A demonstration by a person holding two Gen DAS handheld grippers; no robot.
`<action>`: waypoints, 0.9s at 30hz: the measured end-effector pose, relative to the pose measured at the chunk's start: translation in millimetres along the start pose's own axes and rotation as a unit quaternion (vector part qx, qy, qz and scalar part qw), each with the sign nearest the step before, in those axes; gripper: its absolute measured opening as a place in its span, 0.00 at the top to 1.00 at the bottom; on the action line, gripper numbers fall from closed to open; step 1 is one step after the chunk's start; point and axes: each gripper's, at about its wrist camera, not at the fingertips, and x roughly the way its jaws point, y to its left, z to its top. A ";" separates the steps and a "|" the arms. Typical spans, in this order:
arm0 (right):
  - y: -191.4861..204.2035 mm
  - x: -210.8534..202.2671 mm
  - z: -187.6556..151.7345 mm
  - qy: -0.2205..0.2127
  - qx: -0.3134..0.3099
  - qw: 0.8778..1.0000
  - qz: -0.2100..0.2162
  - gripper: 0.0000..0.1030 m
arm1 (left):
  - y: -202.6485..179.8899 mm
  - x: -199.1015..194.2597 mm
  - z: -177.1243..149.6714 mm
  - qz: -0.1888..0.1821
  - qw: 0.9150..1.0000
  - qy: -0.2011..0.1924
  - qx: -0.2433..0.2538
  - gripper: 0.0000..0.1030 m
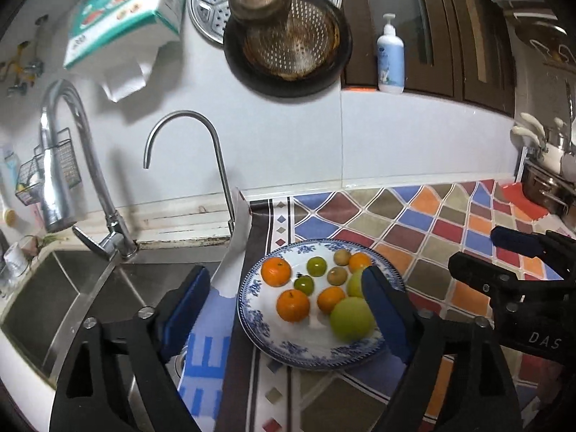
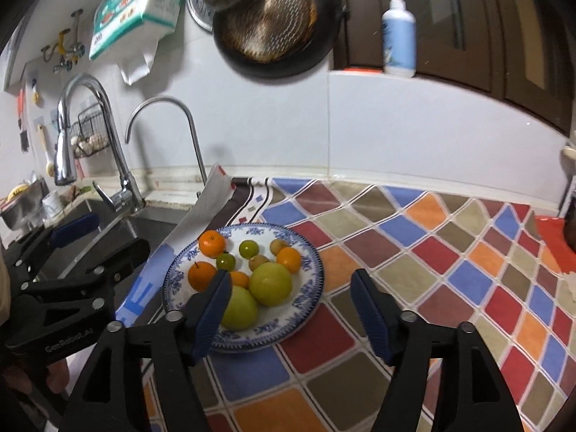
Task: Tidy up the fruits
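Both jaws stand apart, nothing between them. Left gripper [image 1: 288,309] and right gripper [image 2: 291,309] hover low in frame over the blue-and-white plate [image 2: 309,302], centre, on the checkered desk [image 2: 432,270]. Fruits sit grouped by kind: oranges [image 1: 275,271], green apples [image 2: 270,283]. Judgement: withdraw upward, clear of the plate's rim.

We note the right gripper [image 2: 291,311] finger covering part of one green apple [image 2: 239,307]; hanging pan [image 2: 273,25] blurred, its top cropped.

Blue-patterned plate [image 1: 252,309] of oranges and green fruit on checkered cloth [image 1: 414,223], left gripper [image 1: 288,309] jaws apart above
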 end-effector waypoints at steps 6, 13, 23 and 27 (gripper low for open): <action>-13.1 -35.8 -10.1 -0.023 0.002 1.000 -0.021 0.18 | -15.2 -30.9 -5.1 0.015 1.000 -0.010 -0.009 0.05; -28.4 -72.7 -30.2 -0.027 0.002 0.999 -0.024 0.17 | -40.5 -67.2 -17.1 0.023 1.000 -0.015 -0.008 0.04; -46.1 -123.9 -50.7 -0.044 -0.003 0.999 -0.017 0.17 | -67.2 -115.6 -32.7 0.034 0.999 -0.028 -0.015 0.00; -50.0 -138.5 -57.0 -0.049 -0.008 0.999 -0.017 0.17 | -74.7 -130.1 -37.0 0.036 0.999 -0.032 -0.017 0.00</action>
